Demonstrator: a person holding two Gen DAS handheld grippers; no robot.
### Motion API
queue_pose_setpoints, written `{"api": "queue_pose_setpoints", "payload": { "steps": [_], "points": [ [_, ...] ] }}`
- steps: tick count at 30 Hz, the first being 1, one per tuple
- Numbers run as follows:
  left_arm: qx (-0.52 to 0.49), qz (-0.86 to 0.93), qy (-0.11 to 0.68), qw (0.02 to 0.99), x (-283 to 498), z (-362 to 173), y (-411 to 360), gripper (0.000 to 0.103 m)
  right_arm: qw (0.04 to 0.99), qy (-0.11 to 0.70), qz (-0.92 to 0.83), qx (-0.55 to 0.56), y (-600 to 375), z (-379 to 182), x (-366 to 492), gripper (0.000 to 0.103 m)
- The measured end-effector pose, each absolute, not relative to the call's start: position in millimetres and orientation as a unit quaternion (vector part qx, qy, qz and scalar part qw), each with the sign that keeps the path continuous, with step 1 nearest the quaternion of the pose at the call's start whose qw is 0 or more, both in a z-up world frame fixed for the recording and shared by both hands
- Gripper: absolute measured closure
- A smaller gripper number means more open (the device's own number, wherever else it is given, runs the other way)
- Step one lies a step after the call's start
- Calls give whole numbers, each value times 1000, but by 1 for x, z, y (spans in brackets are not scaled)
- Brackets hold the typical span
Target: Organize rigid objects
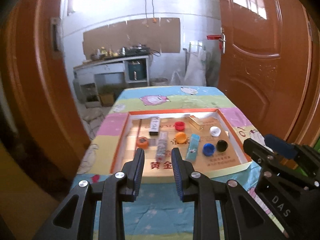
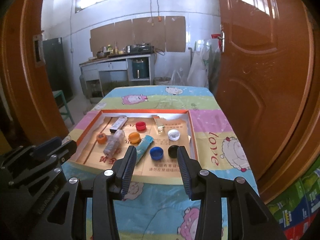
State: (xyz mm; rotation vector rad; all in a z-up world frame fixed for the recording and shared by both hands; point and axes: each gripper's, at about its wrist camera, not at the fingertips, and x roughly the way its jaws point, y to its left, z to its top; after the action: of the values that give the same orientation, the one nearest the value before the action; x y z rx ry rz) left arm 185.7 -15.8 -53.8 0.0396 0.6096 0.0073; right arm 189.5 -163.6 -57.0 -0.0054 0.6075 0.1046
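A shallow orange-rimmed box tray (image 1: 120, 140) (image 2: 192, 132) lies on the table. In it are several bottle caps: red (image 1: 179, 125) (image 2: 140, 125), orange (image 1: 181, 137) (image 2: 134, 137), white (image 1: 215, 131) (image 2: 173, 135), blue (image 1: 208, 149) (image 2: 156, 152), black (image 1: 222, 145) (image 2: 173, 151), and an orange lid (image 1: 142, 142) (image 2: 101, 138). A clear tube (image 1: 161, 148) (image 2: 114, 143), a teal box (image 1: 192, 147) (image 2: 143, 147), a silver-black box (image 1: 154, 126) (image 2: 118, 123) and a gold box (image 1: 196, 121) (image 2: 159, 125) lie there too. My left gripper (image 1: 158, 154) and right gripper (image 2: 157, 154) are open and empty, hovering before the tray's near edge.
The table wears a pastel cartoon sheep cloth (image 2: 216, 126). Orange-brown doors (image 1: 260, 60) (image 2: 20, 80) flank it on both sides. A kitchen counter (image 2: 118, 60) stands behind. A green stool (image 2: 64, 104) is at the left, a green carton (image 2: 300, 200) at the lower right.
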Motion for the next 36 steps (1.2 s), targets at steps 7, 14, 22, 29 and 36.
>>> {"api": "queue_pose_setpoints", "payload": {
  "steps": [7, 14, 22, 29, 36],
  "points": [
    [2, -14, 288, 958, 152, -41, -12, 75, 956, 289, 51, 7, -162, -44, 154, 55],
    [-6, -9, 273, 962, 117, -30, -8, 75, 961, 271, 48, 0, -157, -32, 117, 55],
    [-14, -13, 250, 968, 83, -15, -4, 75, 967, 251, 48, 1, -155, -18, 82, 55],
    [-7, 3, 222, 975, 59, -6, 0, 75, 970, 237, 58, -12, -146, -9, 59, 55],
    [-14, 12, 214, 977, 46, -3, 6, 75, 971, 234, 52, -18, -141, -6, 48, 42]
  ]
}}
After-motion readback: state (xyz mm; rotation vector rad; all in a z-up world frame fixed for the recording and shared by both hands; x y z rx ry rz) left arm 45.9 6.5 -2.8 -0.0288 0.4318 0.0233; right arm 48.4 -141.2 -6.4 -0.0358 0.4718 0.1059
